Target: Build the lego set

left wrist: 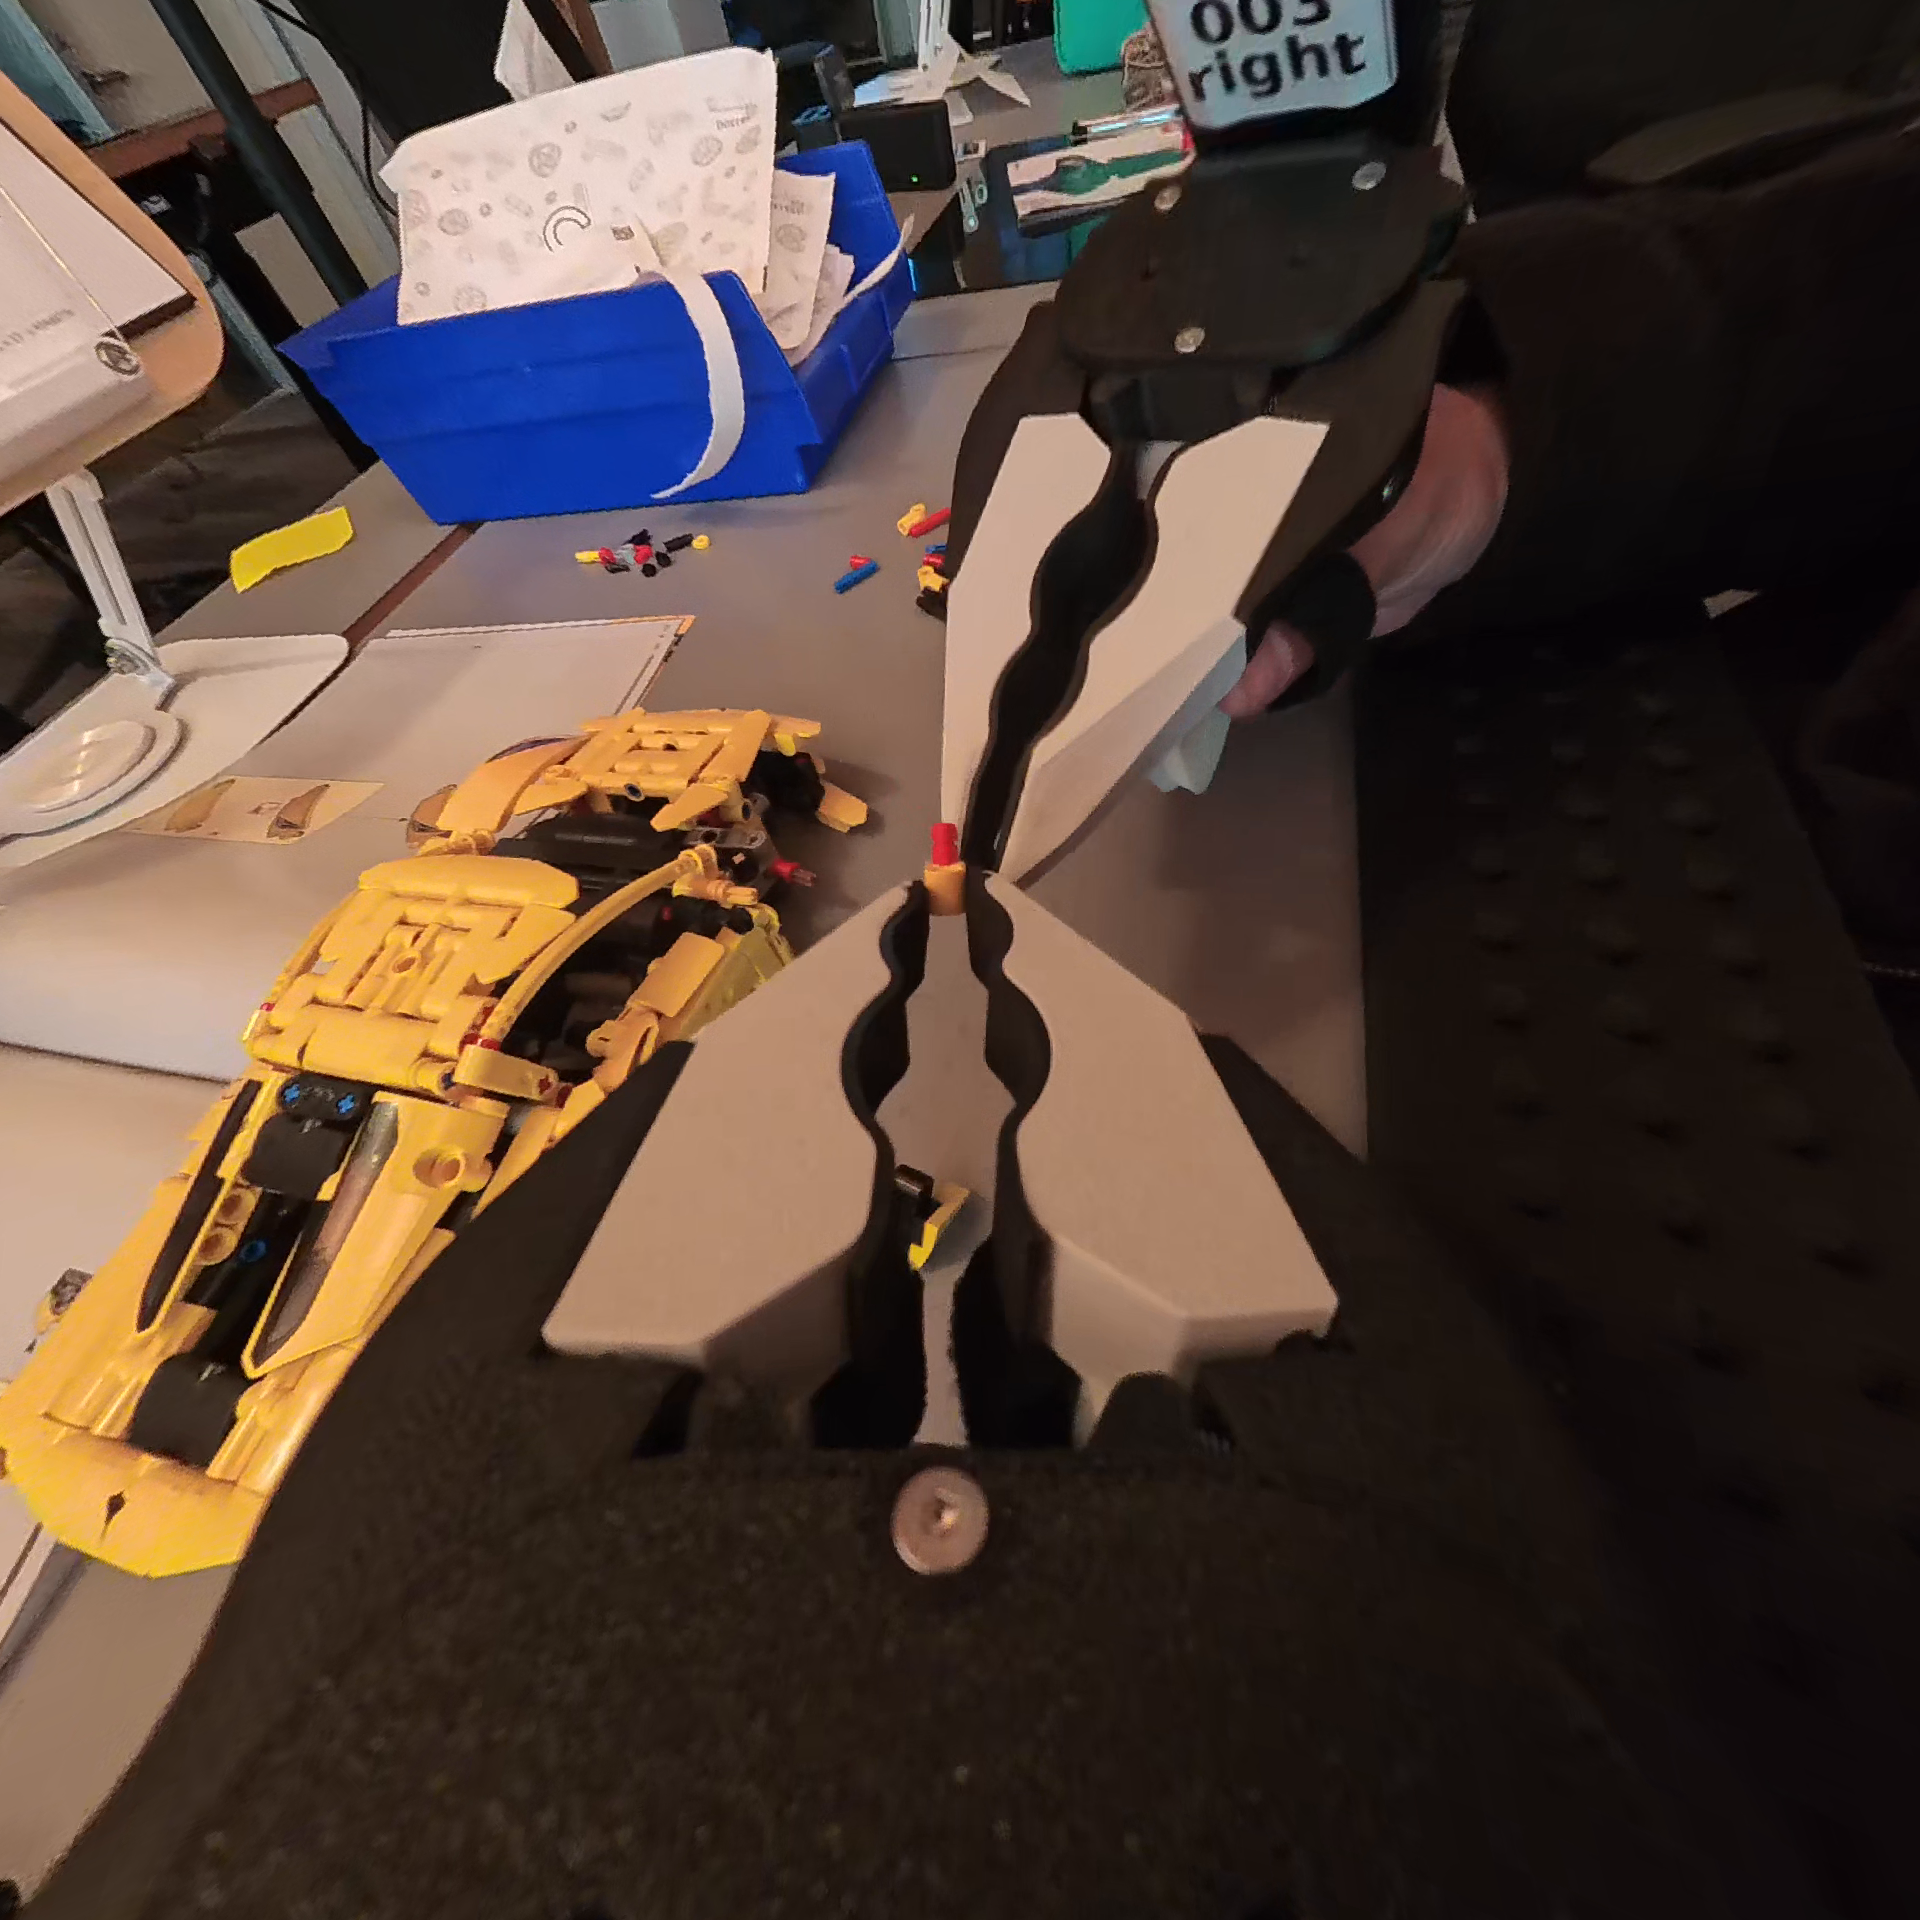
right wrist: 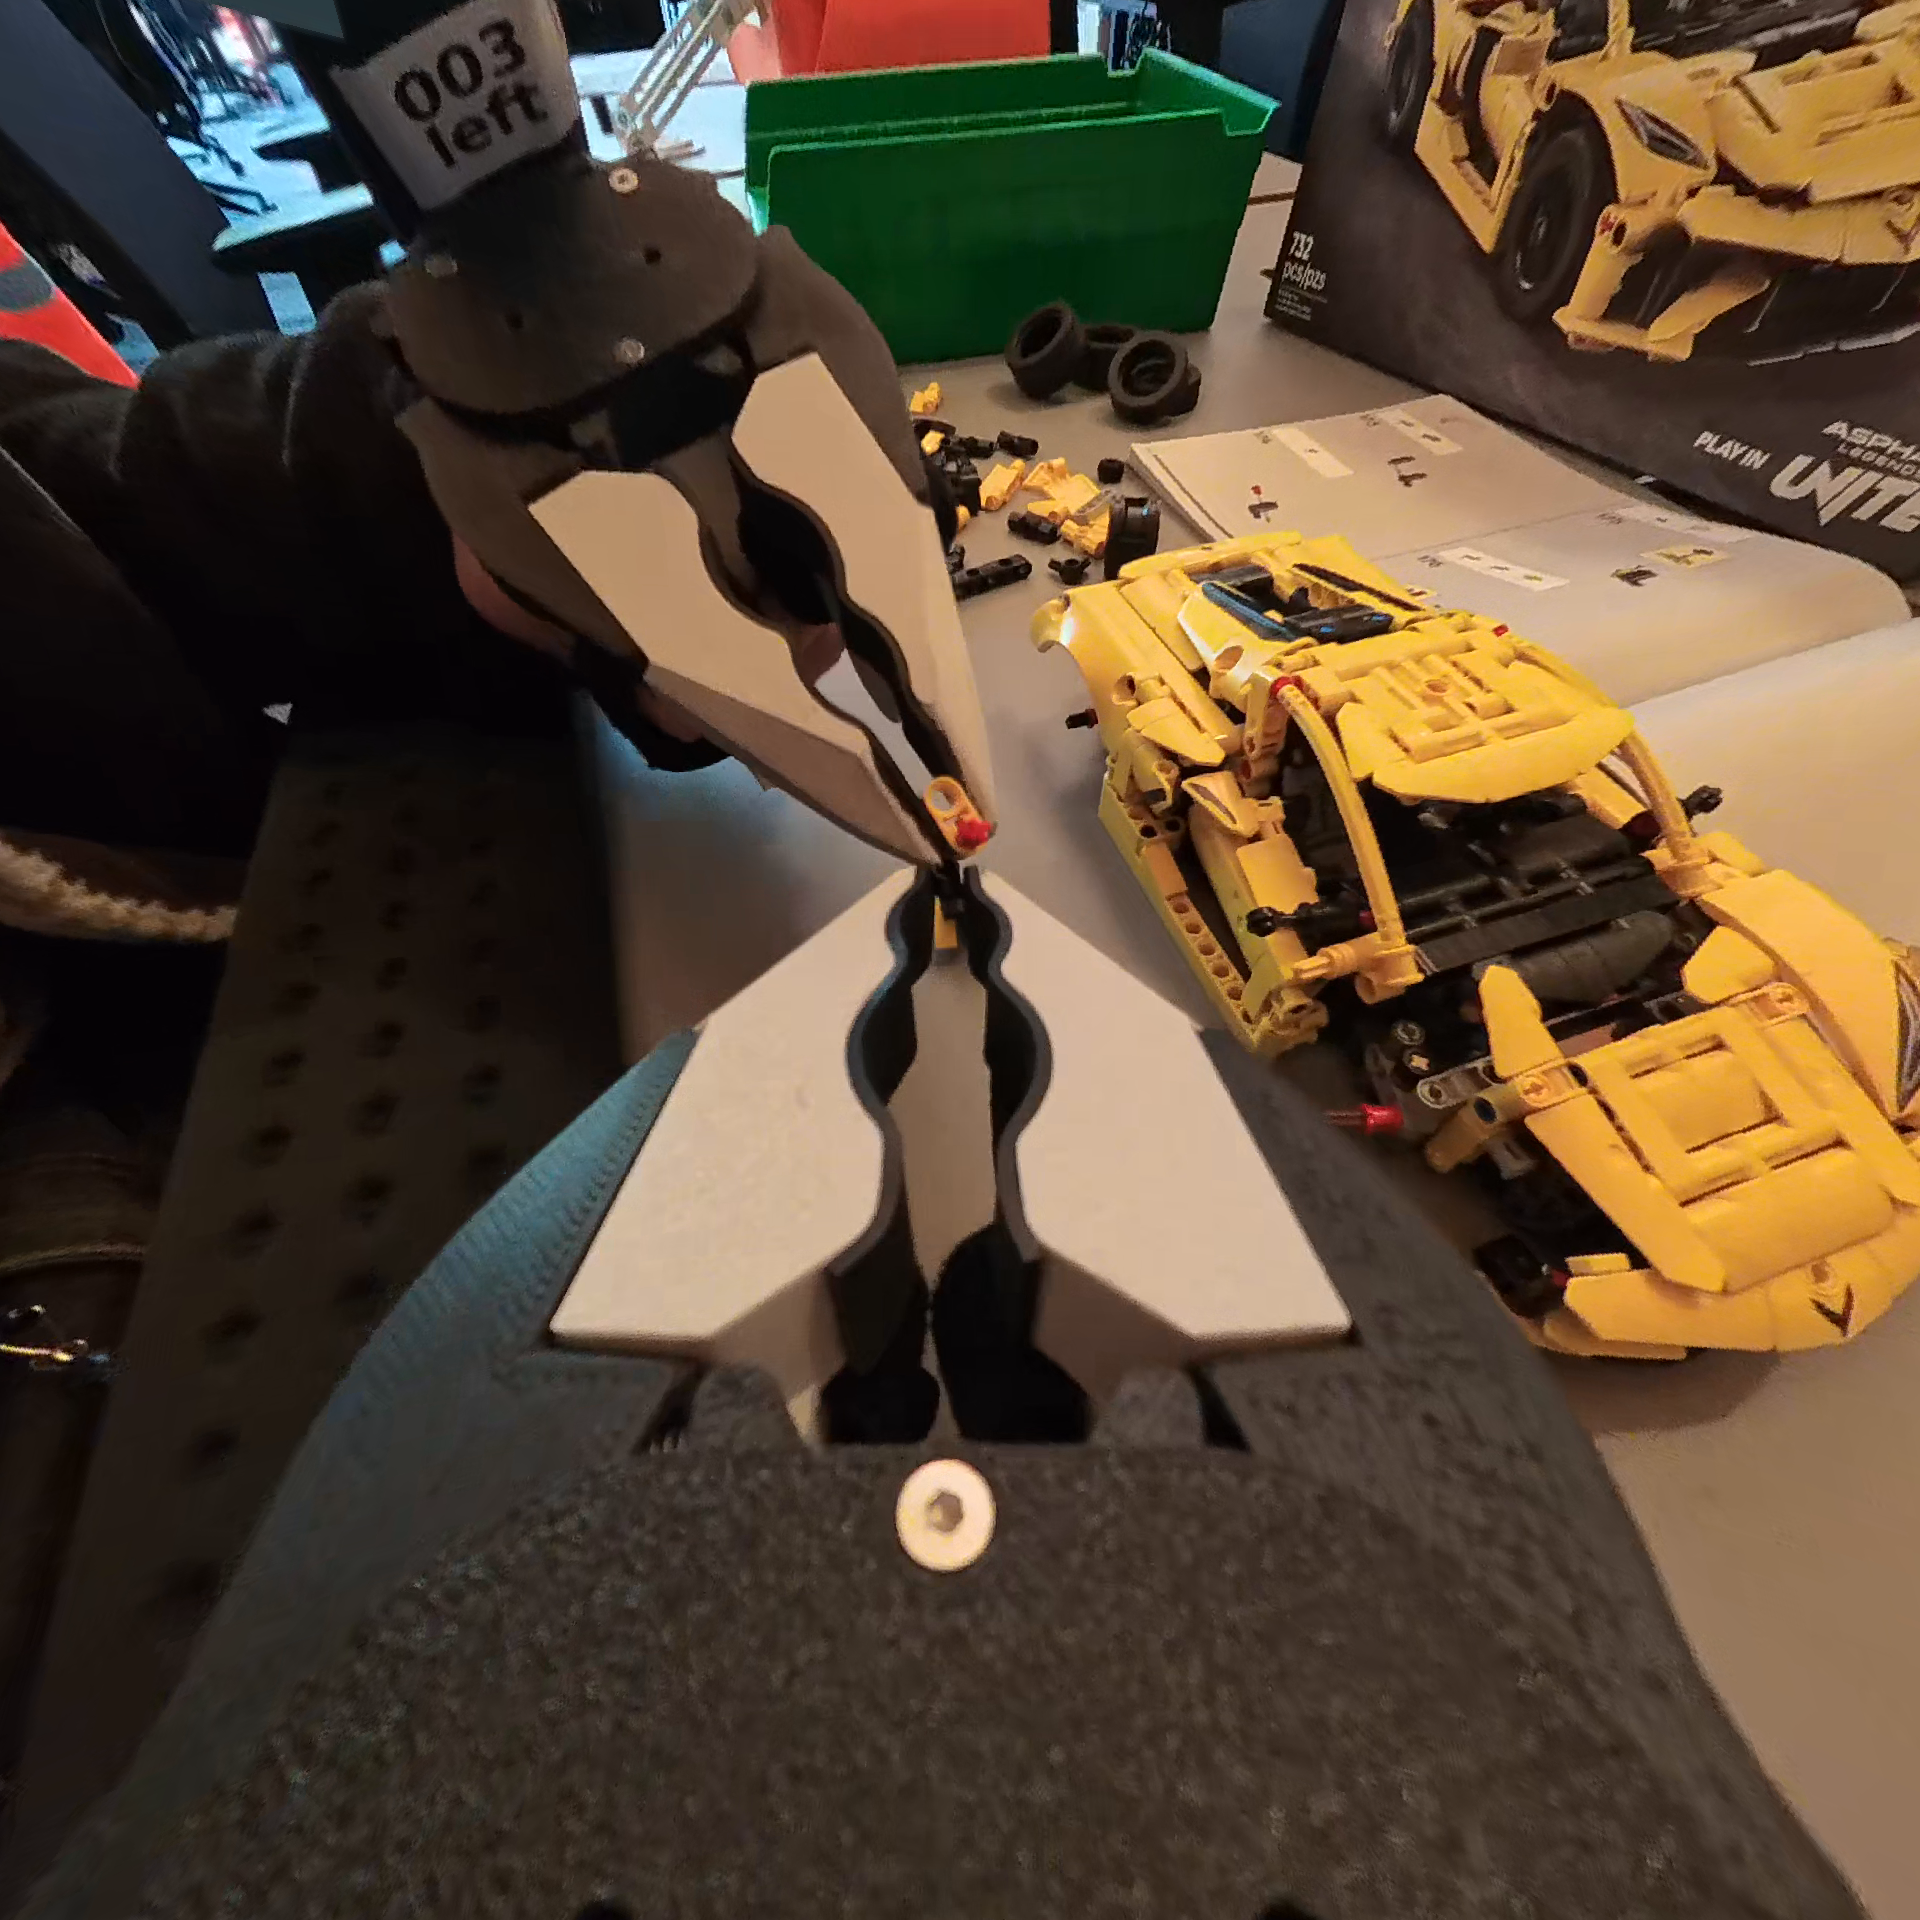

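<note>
two grippers meet tip to tip above the grey table [left wrist: 790, 665], close to its near edge. the left gripper [left wrist: 943, 891] is squeezed narrow on a small yellow connector [left wrist: 943, 889] with a red pin [left wrist: 943, 844] poking out of it. the right gripper [right wrist: 945, 902] is squeezed narrow too, and it pinches a tiny black and yellow piece [right wrist: 947, 914] right at its tips. i think the two bits are held up in the air, tip to tip, so one can be pushed into the other. that is likely easier there than down on the table, and both cameras can see the join.

the yellow lego car [right wrist: 1455, 914] lies on the table beside the grippers, near but not touching them. it looks mostly built, yet it has no wheels on and black insides show through the roof. four black tyres [right wrist: 1107, 362] wait far off by a green bin [right wrist: 997, 208]. loose small pieces [right wrist: 1029, 488] lie near them, and the open instruction book [right wrist: 1455, 520] sits by the car with the set's box [right wrist: 1621, 208] standing behind it. a blue bin [left wrist: 582, 405] stuffed with white paper bags [left wrist: 592, 187] is at the far side, with more little pieces [left wrist: 644, 551] in front.

nothing sits between the two grippers. the parts are very small, so a slip could drop them off the near edge.
</note>
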A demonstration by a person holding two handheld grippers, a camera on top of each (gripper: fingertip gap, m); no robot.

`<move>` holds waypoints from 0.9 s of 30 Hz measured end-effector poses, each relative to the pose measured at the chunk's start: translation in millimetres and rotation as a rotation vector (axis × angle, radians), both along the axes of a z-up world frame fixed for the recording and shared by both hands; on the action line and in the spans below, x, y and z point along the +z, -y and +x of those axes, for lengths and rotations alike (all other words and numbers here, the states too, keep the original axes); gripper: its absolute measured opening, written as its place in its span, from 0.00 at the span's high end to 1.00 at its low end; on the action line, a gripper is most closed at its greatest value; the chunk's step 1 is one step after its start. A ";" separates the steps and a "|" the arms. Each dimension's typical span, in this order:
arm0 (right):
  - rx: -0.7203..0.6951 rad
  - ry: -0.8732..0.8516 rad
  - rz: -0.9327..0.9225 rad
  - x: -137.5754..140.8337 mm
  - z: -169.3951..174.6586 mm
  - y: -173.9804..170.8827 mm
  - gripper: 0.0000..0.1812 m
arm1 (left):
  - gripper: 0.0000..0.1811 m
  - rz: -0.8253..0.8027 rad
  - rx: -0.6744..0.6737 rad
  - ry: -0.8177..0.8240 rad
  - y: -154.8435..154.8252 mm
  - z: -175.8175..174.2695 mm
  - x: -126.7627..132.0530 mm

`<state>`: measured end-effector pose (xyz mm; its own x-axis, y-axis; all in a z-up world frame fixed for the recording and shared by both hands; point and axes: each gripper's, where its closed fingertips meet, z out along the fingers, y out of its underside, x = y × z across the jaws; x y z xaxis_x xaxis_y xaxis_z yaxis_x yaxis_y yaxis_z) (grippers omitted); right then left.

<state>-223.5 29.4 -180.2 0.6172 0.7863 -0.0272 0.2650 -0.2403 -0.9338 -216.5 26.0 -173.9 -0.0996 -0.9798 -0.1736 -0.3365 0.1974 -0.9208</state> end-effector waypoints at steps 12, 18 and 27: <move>-0.063 0.057 0.154 18.2 10.2 -4.9 0.98 | 0.96 0.093 0.042 -0.019 -9.7 -0.2 -4.1; 0.007 -0.089 0.201 38.4 -0.5 1.6 0.98 | 0.96 0.039 -0.005 0.061 -1.0 0.5 10.4; 0.021 -0.032 0.167 25.3 -3.2 0.4 0.98 | 0.96 0.123 -0.003 0.025 1.7 0.8 5.1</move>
